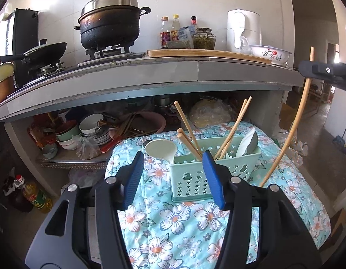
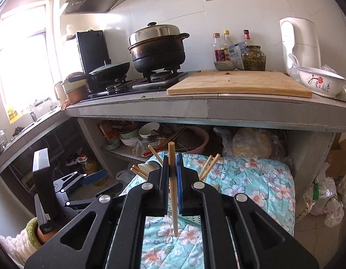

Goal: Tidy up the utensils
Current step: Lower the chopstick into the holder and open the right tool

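Note:
A pale green plastic utensil basket (image 1: pixel 202 174) stands on a floral cloth (image 1: pixel 184 219). It holds several wooden chopsticks (image 1: pixel 233 127), a white spoon (image 1: pixel 245 142) and a white ladle (image 1: pixel 160 149). My left gripper (image 1: pixel 173 177) is open and empty, just in front of the basket. My right gripper (image 2: pixel 172 179) is shut on one wooden chopstick (image 2: pixel 173 188), held upright above the cloth (image 2: pixel 251 179) to the right of the basket. That chopstick also shows in the left wrist view (image 1: pixel 291 134), with the right gripper at the right edge (image 1: pixel 325 71).
A grey counter (image 1: pixel 150 76) overhangs behind, with a gas stove, a black pot (image 1: pixel 110 27), a wok, a cutting board (image 2: pixel 240 83), bottles and a flowered bowl (image 2: pixel 321 83). A shelf below holds stacked bowls and plates (image 1: pixel 87 130). Oil bottles (image 1: pixel 36 197) stand on the floor.

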A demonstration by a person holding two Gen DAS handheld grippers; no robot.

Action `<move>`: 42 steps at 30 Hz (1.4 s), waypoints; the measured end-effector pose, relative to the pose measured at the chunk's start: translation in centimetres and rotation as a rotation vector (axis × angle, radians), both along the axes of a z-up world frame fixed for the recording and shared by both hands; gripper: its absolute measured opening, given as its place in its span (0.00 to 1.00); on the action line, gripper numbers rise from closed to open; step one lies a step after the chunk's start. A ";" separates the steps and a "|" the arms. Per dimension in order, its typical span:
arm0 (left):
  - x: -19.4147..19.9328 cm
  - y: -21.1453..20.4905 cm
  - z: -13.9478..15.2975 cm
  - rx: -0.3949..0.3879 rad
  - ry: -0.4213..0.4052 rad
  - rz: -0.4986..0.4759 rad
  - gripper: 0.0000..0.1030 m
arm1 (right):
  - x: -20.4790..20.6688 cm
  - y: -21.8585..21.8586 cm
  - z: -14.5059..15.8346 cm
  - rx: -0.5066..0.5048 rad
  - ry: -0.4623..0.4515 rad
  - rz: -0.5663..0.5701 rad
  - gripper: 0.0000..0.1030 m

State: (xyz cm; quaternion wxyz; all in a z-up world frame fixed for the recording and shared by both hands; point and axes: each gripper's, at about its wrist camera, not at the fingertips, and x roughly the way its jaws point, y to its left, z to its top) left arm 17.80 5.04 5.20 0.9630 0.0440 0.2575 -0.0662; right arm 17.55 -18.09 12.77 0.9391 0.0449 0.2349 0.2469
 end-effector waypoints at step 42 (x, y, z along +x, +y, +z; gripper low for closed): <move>-4.7 8.3 -7.9 -0.118 0.153 0.165 0.51 | 9.6 8.8 -2.4 -0.238 -0.123 -0.018 0.06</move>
